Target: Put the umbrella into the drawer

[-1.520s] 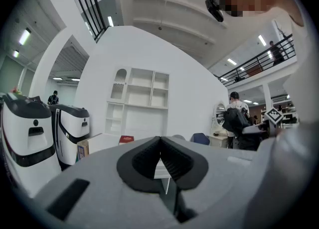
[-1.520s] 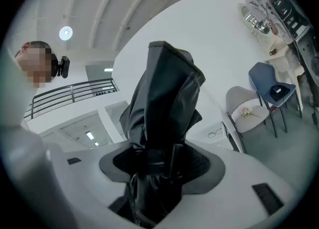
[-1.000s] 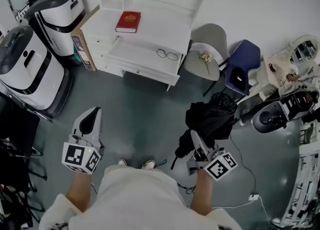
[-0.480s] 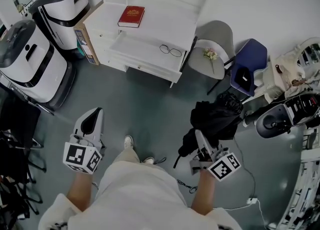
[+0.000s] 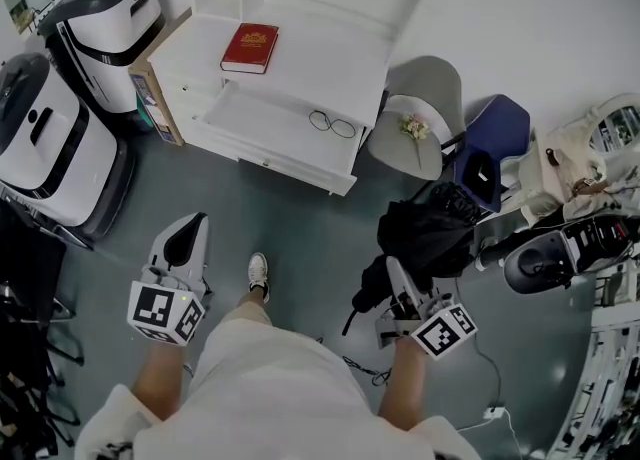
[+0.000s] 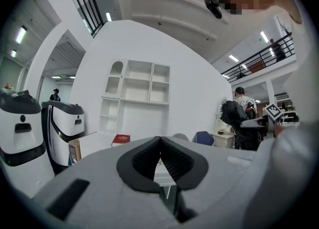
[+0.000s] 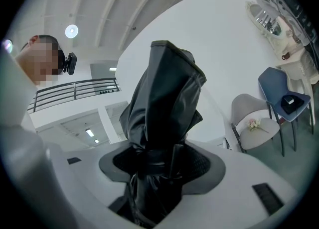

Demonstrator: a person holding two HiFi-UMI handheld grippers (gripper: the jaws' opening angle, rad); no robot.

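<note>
Umbrella (image 5: 430, 233) clamped in R gripper (image 5: 393, 270), L gripper (image 5: 188, 233) closed, empty, drawer (image 5: 262, 120) open

The floor (image 5: 300, 233) leads to the open drawer (image 5: 260, 118); glasses (image 5: 332, 125) lie inside, a grey chair (image 5: 432, 83) crowds its right.

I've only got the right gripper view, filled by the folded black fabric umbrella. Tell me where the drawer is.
Observer: The white desk's shallow drawer stands pulled out, ahead of the person in the head view.
Operator: Report what's in it.
Observer: A thin-framed pair of glasses lies at its right end.
Operator: Check the left gripper.
Observer: Its fingers are together, nothing between them.
</note>
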